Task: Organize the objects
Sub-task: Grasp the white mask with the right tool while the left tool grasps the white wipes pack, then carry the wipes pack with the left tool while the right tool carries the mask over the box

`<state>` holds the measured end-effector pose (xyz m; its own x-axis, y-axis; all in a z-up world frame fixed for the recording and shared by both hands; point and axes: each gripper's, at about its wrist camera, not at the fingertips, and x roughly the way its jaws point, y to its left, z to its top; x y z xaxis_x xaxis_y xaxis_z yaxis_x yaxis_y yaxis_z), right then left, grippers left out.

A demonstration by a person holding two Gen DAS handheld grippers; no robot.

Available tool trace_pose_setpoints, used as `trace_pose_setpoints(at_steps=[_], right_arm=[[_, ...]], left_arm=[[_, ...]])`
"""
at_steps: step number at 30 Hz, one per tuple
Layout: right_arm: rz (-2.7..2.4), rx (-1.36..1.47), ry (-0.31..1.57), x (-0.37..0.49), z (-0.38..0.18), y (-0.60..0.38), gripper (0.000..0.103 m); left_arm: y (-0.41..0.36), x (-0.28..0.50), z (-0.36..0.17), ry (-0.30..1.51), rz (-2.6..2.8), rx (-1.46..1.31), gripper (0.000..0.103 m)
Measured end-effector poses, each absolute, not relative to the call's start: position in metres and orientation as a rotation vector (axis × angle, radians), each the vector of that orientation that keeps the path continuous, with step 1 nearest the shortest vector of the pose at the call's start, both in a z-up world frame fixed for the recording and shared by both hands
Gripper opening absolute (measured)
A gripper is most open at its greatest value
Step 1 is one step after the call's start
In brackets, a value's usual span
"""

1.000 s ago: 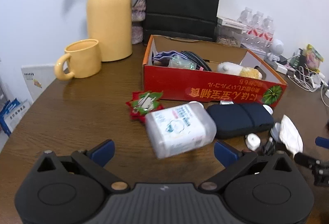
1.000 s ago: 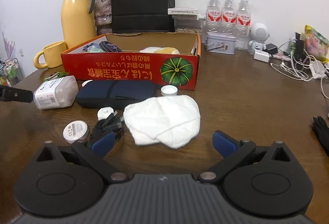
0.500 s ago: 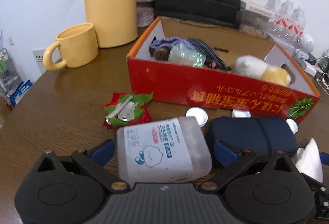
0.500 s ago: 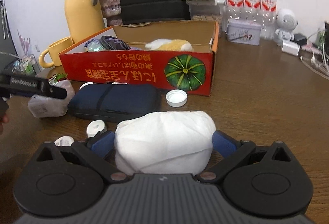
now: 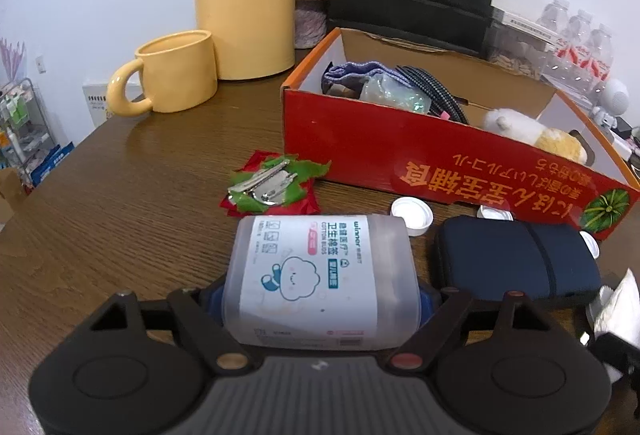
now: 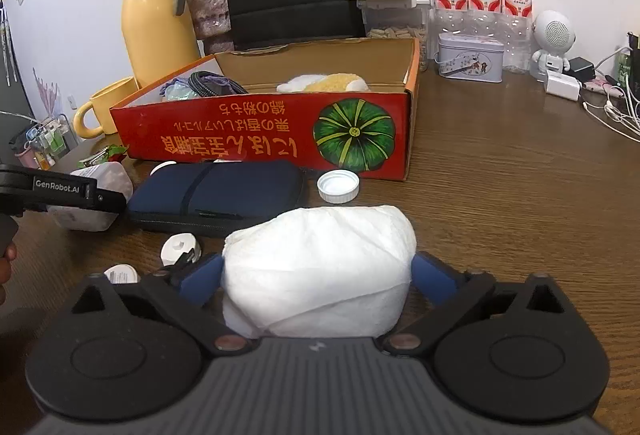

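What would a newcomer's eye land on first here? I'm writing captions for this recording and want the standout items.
Most striking is the red cardboard box with its green pumpkin print, standing mid-table and already holding odds and ends. Nearest each camera, the left gripper has just been closing around the cotton swab box, and the right gripper brackets a white cloth bundle. Behind the box on its left stands a tall yellow thermos jug.

Both cameras ride low over the wooden table (image 5: pixel 120 235), each tilted down along its own fingers toward the far edge and wall. The left wrist view sits nearer the red box's (image 5: pixel 440 171) left end — the right wrist view faces its long front (image 6: pixel 260 139). Both share box, navy pouch (image 5: pixel 516 259) and yellow jug (image 6: pixel 156 31).
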<state>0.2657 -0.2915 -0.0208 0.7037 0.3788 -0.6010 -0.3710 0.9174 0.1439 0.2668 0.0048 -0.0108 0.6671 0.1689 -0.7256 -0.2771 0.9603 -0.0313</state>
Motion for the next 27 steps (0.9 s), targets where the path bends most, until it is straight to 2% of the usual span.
trace_pose_setpoints(at_steps=[3,5,7,27], right_arm=[[0.42,0.012,0.662,0.263,-0.02,-0.292,0.088],[0.42,0.01,0.659,0.262,-0.02,-0.292,0.087],[0.416,0.014,0.651,0.26,-0.019,-0.293,0.079],[0.348,0.009,0.503,0.212,0.002,-0.281,0.079]], left_arm=[[0.006,0.261,-0.011,0.797,0.238,-0.135,0.082],[0.006,0.257,-0.011,0.789,0.233,-0.126,0.082],[0.007,0.251,-0.009,0.781,0.227,-0.121,0.081],[0.007,0.201,0.011,0.669,0.105,-0.037,0.081]])
